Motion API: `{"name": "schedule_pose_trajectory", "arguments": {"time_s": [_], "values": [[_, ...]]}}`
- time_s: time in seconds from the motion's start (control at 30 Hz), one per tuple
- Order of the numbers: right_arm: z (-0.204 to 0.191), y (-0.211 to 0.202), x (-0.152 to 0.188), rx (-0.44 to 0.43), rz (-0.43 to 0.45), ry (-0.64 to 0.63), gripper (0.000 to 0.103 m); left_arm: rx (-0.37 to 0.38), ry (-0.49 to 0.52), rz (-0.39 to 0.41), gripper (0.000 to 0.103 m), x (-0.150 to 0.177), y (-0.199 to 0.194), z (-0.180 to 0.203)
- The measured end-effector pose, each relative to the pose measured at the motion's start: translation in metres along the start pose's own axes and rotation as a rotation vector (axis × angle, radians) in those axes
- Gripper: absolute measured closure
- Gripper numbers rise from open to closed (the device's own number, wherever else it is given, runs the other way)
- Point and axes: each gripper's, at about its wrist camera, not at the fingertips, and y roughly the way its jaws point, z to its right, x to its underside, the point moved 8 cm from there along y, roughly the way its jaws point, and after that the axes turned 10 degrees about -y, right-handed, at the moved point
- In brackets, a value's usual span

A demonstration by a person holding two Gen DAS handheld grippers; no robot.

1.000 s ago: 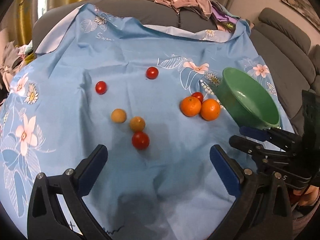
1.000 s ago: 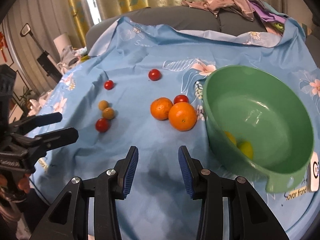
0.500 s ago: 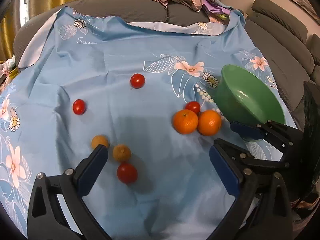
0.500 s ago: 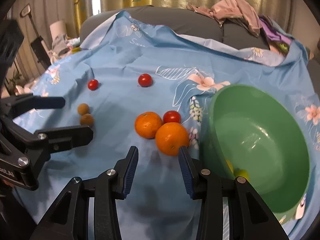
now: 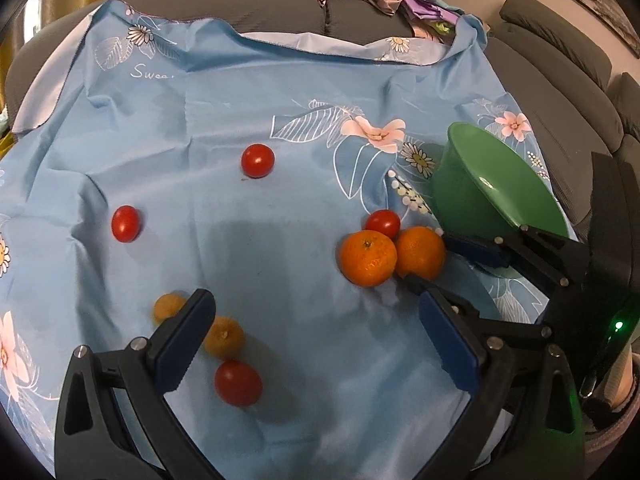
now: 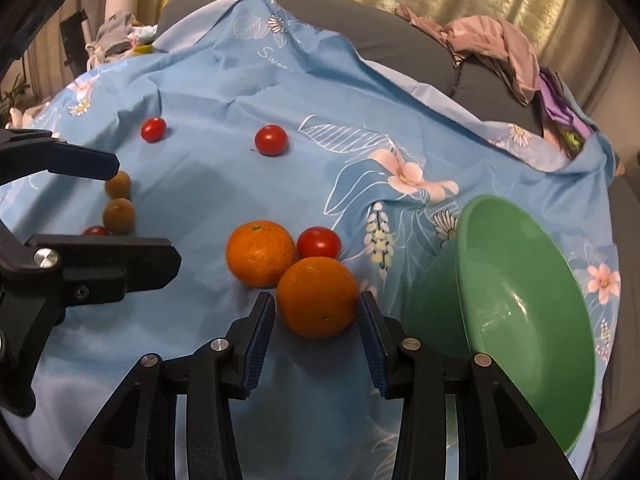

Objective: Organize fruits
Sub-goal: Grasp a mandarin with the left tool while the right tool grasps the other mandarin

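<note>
The right claw is straddling an orange on the blue cloth (printed "Swee…", rest hidden), pads not quite pressing, beside the green bowl. The left claw is hanging spread wide above a tomato.

Left gripper: black plastic frame, two angular fingers faced with dark blue ribbed pads. Silver screw heads at the finger pivots. Triangular cut-outs in the arms.

Right gripper: same build, black with blue serrated pads, silver screws in pairs on each side. Seen from the left camera, its body carries a small green indicator light.
</note>
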Motion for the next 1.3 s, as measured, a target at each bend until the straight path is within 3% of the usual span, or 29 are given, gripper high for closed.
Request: {"name": "schedule_pose_trajectory", "arguments": {"time_s": [0.33, 0.67, 0.97, 1.13, 1.3], "values": [[0.002, 0.006, -0.006, -0.047, 0.01, -0.034, 0.061, 0.033, -0.015, -0.033, 0.002, -0.002, 0.016, 0.002], [-0.004, -0.01, 0.007, -0.16, 0.06, 0.06, 0.062, 0.06, -0.004, -0.076, 0.012, -0.006, 0.037, 0.012], [-0.001, -0.025, 0.024, -0.193, 0.084, 0.126, 0.062, 0.027, 0.071, -0.106, 0.034, -0.005, 0.063, 0.031], [0.001, -0.028, 0.027, -0.218, 0.1, 0.148, 0.062, 0.029, 0.106, -0.096, 0.061, -0.008, 0.067, 0.042], [0.003, -0.031, 0.027, -0.225, 0.11, 0.168, 0.062, 0.002, 0.124, -0.096, 0.061, -0.006, 0.065, 0.043]]}}
